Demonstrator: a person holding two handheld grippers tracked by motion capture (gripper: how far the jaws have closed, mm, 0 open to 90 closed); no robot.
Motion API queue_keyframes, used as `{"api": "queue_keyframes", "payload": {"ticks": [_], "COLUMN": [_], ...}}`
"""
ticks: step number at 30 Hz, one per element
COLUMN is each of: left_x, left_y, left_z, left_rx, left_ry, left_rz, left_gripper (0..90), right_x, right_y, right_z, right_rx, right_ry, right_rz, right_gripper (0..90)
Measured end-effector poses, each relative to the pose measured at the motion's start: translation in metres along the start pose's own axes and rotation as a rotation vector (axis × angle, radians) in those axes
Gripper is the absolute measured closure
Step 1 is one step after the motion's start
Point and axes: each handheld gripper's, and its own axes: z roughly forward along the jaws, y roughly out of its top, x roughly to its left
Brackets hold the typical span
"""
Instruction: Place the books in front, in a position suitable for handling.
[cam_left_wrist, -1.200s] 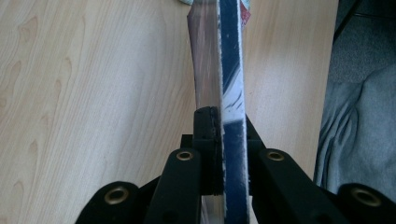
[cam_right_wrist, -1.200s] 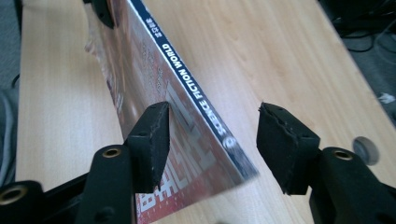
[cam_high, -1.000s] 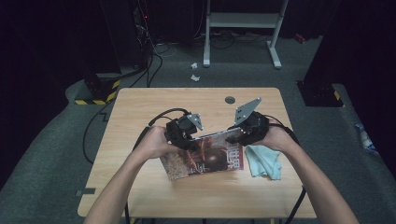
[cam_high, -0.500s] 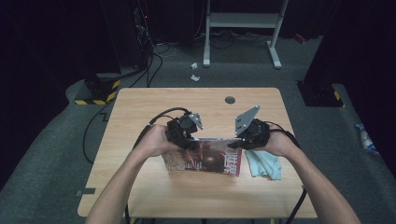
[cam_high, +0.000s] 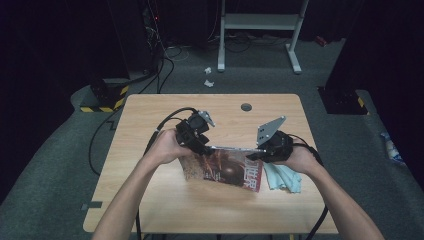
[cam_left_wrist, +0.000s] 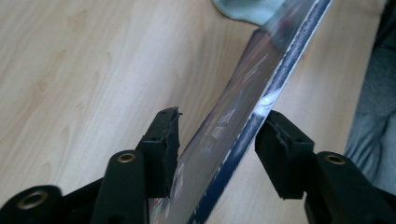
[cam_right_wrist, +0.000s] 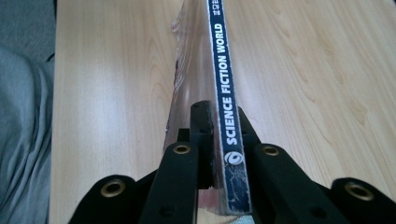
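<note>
You have the magazine (cam_high: 225, 167) raised on its edge above the desk (cam_high: 150, 115), your right claw (cam_right_wrist: 218, 126) is clenched on its spine and your left claw (cam_left_wrist: 217, 135) has just been opening around it, pads clear, so the laying down is left.

**Magazine held up between both my grippers**

My left gripper (cam_high: 202, 145) and right gripper (cam_high: 260, 154) sit at opposite ends of the magazine (cam_high: 225, 167), spine edge up, cover tilted toward me. Left jaws have just been opening. Pale blue cloth (cam_high: 284, 177) lies on the table (cam_high: 150, 115) (just under my right hand (cam_high: 297, 157)).
</note>
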Motion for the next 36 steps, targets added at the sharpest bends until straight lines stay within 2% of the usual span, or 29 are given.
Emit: {"api": "queue_keyframes", "payload": {"ticks": [3,6,8,9,13,17,18,19,20,21,24,26,27,28,29,30,31,32,35,36], "left_x": [0.000,0.001,0.002,0.002,0.004,0.009,0.009,0.013,0.013,0.014,0.016,0.019,0.021,0.021,0.023,0.026,0.026,0.029,0.032,0.032], "left_y": [0.000,0.000,0.001,0.001,0.000,-0.002,-0.002,-0.002,-0.002,-0.002,-0.003,-0.004,-0.005,-0.005,-0.005,-0.005,-0.005,-0.005,-0.003,-0.003], "left_z": [-0.002,-0.005,-0.009,-0.009,-0.014,-0.018,-0.018,-0.020,-0.020,-0.021,-0.023,-0.025,-0.026,-0.026,-0.026,-0.026,-0.026,-0.025,-0.021,-0.021], "left_rx": [-0.023,-0.042,-0.073,-0.073,-0.080,-0.107,-0.107,-0.125,-0.125,-0.132,-0.127,-0.128,-0.129,-0.129,-0.129,-0.136,-0.136,-0.140,-0.119,-0.119], "left_ry": [0.037,0.055,0.071,0.071,0.107,0.123,0.123,0.129,0.129,0.148,0.169,0.187,0.187,0.187,0.183,0.168,0.168,0.158,0.147,0.147], "left_rz": [-0.026,-0.041,-0.075,-0.075,-0.123,-0.198,-0.198,-0.234,-0.234,-0.267,-0.290,-0.338,-0.360,-0.360,-0.385,-0.441,-0.441,-0.489,-0.541,-0.541], "left_gripper": [41.3,37.6,36.4,35.8,34.1,33.6,33.4,32.8,32.8,32.4,31.8,31.9,31.7,31.3,31.3,30.2,29.7,29.1,27.7,27.5], "right_x": [0.000,0.000,-0.002,-0.002,-0.003,-0.002,-0.002,-0.002,-0.002,-0.002,-0.002,-0.003,-0.003,-0.003,-0.003,-0.003,-0.003,-0.002,-0.001,-0.001], "right_y": [-0.004,-0.007,-0.010,-0.011,-0.013,-0.012,-0.012,-0.011,-0.011,-0.010,-0.009,-0.009,-0.008,-0.008,-0.008,-0.008,-0.008,-0.008,-0.007,-0.007], "right_z": [0.000,-0.001,-0.001,-0.001,-0.003,-0.004,-0.004,-0.004,-0.004,-0.003,-0.001,0.000,0.000,0.000,0.000,0.000,0.000,0.001,0.004,0.004], "right_rx": [-0.016,-0.020,-0.025,-0.028,-0.033,-0.035,-0.035,-0.044,-0.044,-0.048,-0.048,-0.047,-0.047,-0.053,-0.053,-0.058,-0.058,-0.066,-0.069,-0.069], "right_ry": [-0.017,-0.029,-0.044,-0.049,-0.080,-0.108,-0.108,-0.114,-0.114,-0.122,-0.136,-0.145,-0.152,-0.159,-0.159,-0.180,-0.180,-0.206,-0.241,-0.241], "right_rz": [0.028,0.044,0.065,0.075,0.108,0.125,0.125,0.129,0.129,0.141,0.161,0.178,0.183,0.189,0.189,0.209,0.209,0.238,0.271,0.271], "right_gripper": [84.0,84.0,84.0,84.0,84.0,84.0,84.0,84.0,84.0,84.0,84.0,84.0,84.0,84.0,84.0,84.0,84.0,84.0,84.0,84.0]}}
